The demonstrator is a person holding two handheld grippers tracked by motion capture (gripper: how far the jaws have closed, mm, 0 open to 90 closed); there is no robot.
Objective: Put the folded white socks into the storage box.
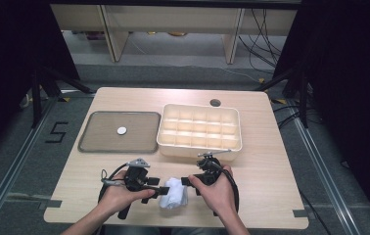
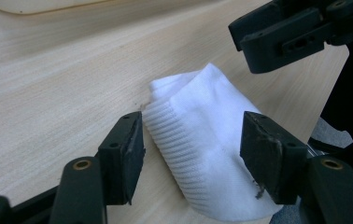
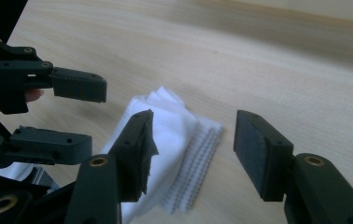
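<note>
Both your grippers released, flanking the sock.

Your left gripper (image 1: 159, 190) and right gripper (image 1: 187, 184) have jaws apart w/ the folded white ribbed cotton sock (image 1: 174, 193) between them, near the front edge of the light wooden tabletop (image 1: 266, 161); cream plastic compartment box (image 1: 200, 129) sits just beyond.
</note>
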